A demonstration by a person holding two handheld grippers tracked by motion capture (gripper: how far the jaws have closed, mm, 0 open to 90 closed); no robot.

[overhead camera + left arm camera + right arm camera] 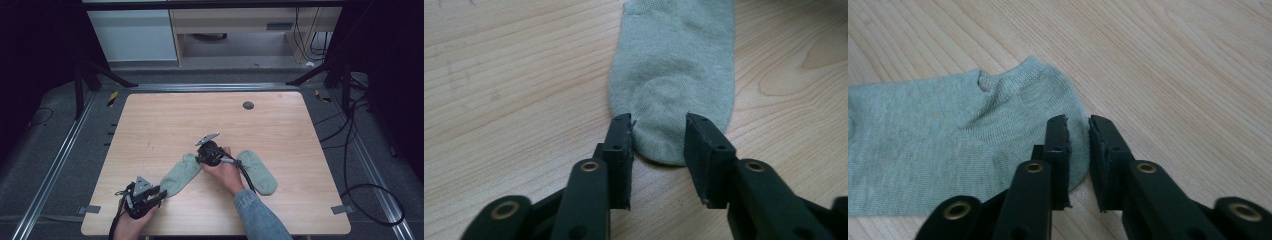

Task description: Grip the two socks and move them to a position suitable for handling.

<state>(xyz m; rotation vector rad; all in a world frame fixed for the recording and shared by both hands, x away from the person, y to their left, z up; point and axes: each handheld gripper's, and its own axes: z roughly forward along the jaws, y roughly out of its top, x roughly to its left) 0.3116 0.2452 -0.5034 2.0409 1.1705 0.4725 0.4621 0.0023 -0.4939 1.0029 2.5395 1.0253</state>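
Two pale green socks lie on the wooden table. The left sock runs diagonally; the other sock lies to the right of the person's right hand. My left gripper is at the left sock's lower end. In the left gripper view, the gripper is open, its jaws standing apart over the rounded toe of the sock. My right gripper is at that sock's upper end. In the right gripper view, the gripper has a narrow gap between its jaws around the edge of the sock, which lies flat.
A small grey round cap sits in the tabletop near the far edge. The right gripper's cable trails across the right sock. Black frame legs and cables stand on the floor around the table.
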